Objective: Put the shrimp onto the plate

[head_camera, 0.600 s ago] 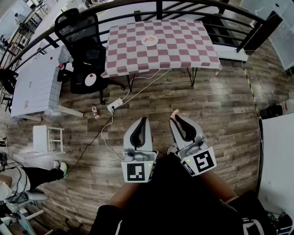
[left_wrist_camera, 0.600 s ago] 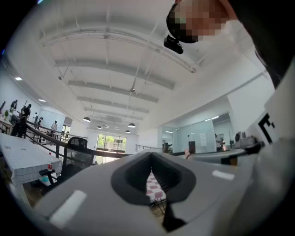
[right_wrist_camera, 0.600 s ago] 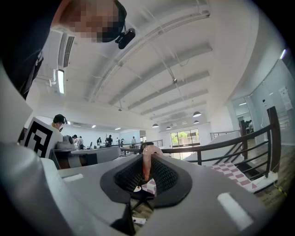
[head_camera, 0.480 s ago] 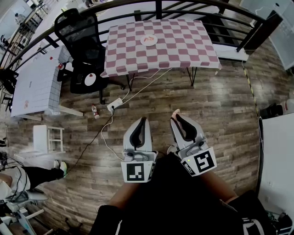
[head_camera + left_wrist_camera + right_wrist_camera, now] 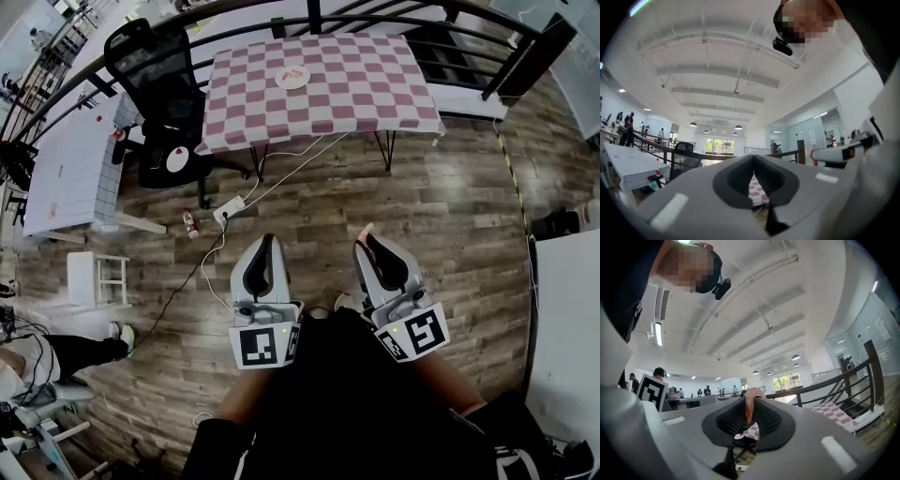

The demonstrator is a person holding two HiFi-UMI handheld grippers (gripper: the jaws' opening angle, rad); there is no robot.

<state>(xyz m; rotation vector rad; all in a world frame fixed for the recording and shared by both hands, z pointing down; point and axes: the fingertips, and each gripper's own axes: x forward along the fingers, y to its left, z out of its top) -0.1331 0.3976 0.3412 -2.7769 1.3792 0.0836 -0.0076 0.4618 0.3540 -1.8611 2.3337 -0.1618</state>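
A pinkish-orange shrimp [image 5: 366, 231] sticks out from the tips of my right gripper [image 5: 368, 240], which is shut on it. In the right gripper view the shrimp [image 5: 748, 409] stands pinched between the black pads of the gripper [image 5: 750, 401]. My left gripper [image 5: 265, 242] is shut with nothing in it, and its tips [image 5: 753, 159] meet. Both are held close to the person's body, above the wooden floor. The white plate [image 5: 292, 79] lies far ahead on the checkered table [image 5: 356, 89], with an orange-red piece on it.
A black office chair [image 5: 155, 75] stands left of the checkered table, with a small white plate [image 5: 178, 159] on its seat. A power strip with cables [image 5: 230, 208] and a bottle [image 5: 190, 225] lie on the floor. White tables [image 5: 70, 159] stand at the left and at the right edge [image 5: 567, 319].
My left gripper has moved left, away from the right one. The right gripper has dropped slightly with the shrimp still in it. The table sits a little higher in the view.
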